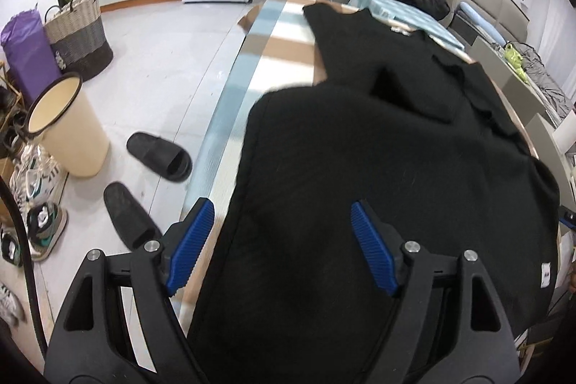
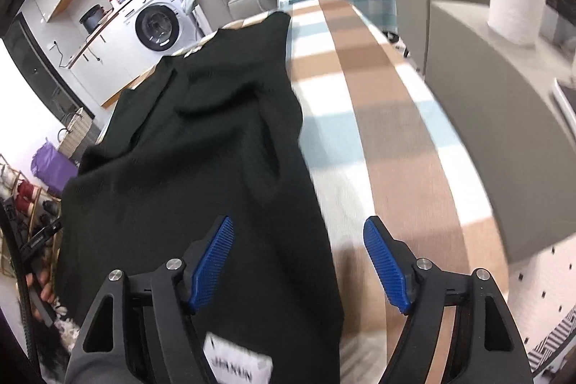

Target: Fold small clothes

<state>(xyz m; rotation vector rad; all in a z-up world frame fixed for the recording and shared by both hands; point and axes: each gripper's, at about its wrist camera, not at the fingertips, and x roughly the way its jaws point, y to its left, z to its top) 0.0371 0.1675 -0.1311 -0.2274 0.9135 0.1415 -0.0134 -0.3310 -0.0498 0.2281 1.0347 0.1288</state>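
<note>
Black knit garment (image 1: 378, 168), soft and floppy by the look of it, is spread over the surface with the tan, white and pale-blue checked cloth (image 1: 273, 35).

Left wrist view: the left gripper (image 1: 282, 245) hangs over the garment's near left edge, blue-padded jaws standing wide with nothing pinched. One pad sits over the checked cloth, the other over the black fabric, so the side hem runs between them. The top half already looks rumpled and partly doubled over near the collar. A white label (image 1: 545, 274) shows at the lower right corner.

Right wrist view: the right gripper (image 2: 298, 267) is spread the same way and empty, straddling the garment's right edge (image 2: 316, 204). A white tag (image 2: 237, 364) lies just below the jaws.

Handling guess: light, limp, not slippery, nothing fragible about it. It'll sag and bunch wherever it isn't supported, so pinching both bottom corners or side hems at once seems the sane place to grab.
</note>
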